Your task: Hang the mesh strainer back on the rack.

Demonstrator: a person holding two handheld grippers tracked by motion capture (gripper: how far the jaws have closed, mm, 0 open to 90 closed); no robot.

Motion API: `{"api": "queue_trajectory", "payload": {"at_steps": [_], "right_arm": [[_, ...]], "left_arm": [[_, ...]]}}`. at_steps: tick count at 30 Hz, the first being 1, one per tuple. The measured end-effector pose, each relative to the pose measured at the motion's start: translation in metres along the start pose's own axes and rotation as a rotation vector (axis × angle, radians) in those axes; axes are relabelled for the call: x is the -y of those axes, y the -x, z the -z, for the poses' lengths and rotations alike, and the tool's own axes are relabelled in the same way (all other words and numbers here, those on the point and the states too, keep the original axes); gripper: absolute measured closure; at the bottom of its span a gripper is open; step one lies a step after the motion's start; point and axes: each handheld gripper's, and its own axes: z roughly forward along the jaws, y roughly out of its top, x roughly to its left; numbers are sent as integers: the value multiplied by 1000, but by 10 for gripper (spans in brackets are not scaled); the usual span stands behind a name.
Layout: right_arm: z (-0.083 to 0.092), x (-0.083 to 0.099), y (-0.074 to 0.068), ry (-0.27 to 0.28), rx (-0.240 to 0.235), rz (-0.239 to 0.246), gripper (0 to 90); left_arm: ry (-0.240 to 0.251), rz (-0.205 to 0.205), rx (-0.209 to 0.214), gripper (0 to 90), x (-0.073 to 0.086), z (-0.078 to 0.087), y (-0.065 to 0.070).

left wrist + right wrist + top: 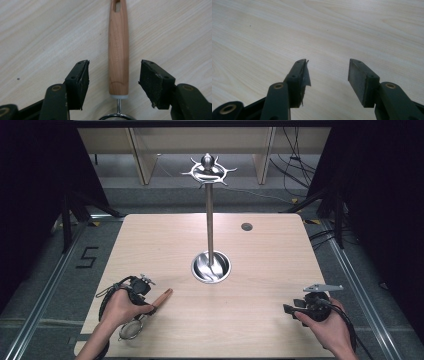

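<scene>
left gripper [113, 81]: black two-jaw tool, jaws spread wide, pads clear of the handle on both sides, grasping nothing
right gripper [328, 75]: black, jaws apart over bare wood, empty, far to the right of the left one
table [270, 320]: light wooden top under both grippers
stand [210, 220]: tall steel pole with hooked crown and round dish base, well ahead between the grippers
strainer [118, 50]: small mesh sieve with tapered wooden handle, lying flat between the left jaws, handle pointing ahead, mesh rim at the jaw roots
</scene>
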Motion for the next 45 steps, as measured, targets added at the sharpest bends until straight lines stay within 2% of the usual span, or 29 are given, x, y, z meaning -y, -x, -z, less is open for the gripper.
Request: {"api": "queue_trajectory", "payload": {"at_steps": [1, 2, 3, 4, 5, 6, 8, 9, 10, 11, 16, 19, 21, 22, 23, 24, 25, 26, 29, 32, 33, 34, 35, 37, 38, 39, 41, 42, 45], "right_arm": [[-1, -1, 0, -2, -17, -14, 500], [-3, -1, -1, 3, -9, -12, 500], [-2, -1, -1, -11, 11, -5, 499], [-3, -1, -1, -11, 13, 0, 499], [-2, -1, -1, -16, 44, 25, 499], [-2, -1, -1, -12, 40, 22, 499], [-2, -1, 0, -3, 18, 22, 499], [-1, -1, -1, -5, 24, 21, 500], [-2, -1, 0, -8, 27, 24, 500], [-2, 0, -1, -10, 12, 4, 499], [-3, 0, -1, -1, -5, 10, 499], [-1, 0, -5, -47, 1, -48, 500], [-4, 0, 0, -6, 1, 26, 500], [-4, 0, 0, -5, -1, 27, 500], [-3, 1, -3, -19, -10, -21, 500], [-3, 1, -3, -35, 22, -7, 500], [-5, 2, -3, 0, -7, -15, 500], [-6, 1, -1, 22, -10, 8, 500], [-4, 0, 0, -2, 6, 29, 500], [-4, 0, -1, 1, 1, 25, 500], [-5, 1, 1, 13, 1, 52, 500], [-5, 1, 1, 11, 7, 49, 501], [-3, 0, -2, 2, -2, 9, 502], [-4, 0, -2, 24, -9, 13, 503], [-2, 0, -3, 11, -9, -9, 504], [-6, 1, -5, 61, -15, -20, 504], [-4, 1, -3, 14, -8, 10, 504], [-2, 0, -5, -10, 6, -3, 505], [-3, 0, -4, 1, 2, 7, 505]], "left_arm": [[-7, -3, 1, 410, 0, -2, -2], [-47, -26, 5, 423, 0, -2, -4], [-41, -17, 9, 426, 0, -4, -4], [-25, 16, 19, 441, 0, -7, -2], [-35, 16, 25, 457, 0, -8, -2], [-79, -26, 35, 459, -1, -6, -4], [-76, -28, 37, 461, 0, -9, -3], [-94, -28, 77, 462, -1, -10, -3], [-83, 4, 91, 464, 0, -12, 0], [-91, -25, 43, 470, -1, -11, -1], [-121, -42, 51, 503, -1, -14, 4], [-145, -44, 51, 525, -1, -16, 5], [-152, -46, 51, 535, 0, -18, 5], [-158, -45, 53, 538, 0, -18, 5], [-160, -42, 55, 542, 0, -18, 5], [-163, -40, 55, 547, 0, -18, 5], [-160, -33, 53, 554, 0, -19, 5], [-160, -30, 54, 563, -1, -19, 5], [-169, -35, 69, 578, -1, -20, 4], [-168, -44, 58, 593, -2, -21, 5], [-165, -44, 55, 601, -1, -21, 5], [-167, -46, 52, 609, -1, -21, 5], [-172, -48, 46, 618, -2, -21, 5], [-175, -51, 35, 645, -2, -21, 5], [-176, -45, 31, 667, -2, -21, 5], [-191, -50, 31, 670, -3, -20, 5], [-178, -43, 25, 674, -2, -21, 8], [-182, -46, 26, 677, -2, -20, 8], [-164, -41, 33, 680, 0, -20, 8]]}}
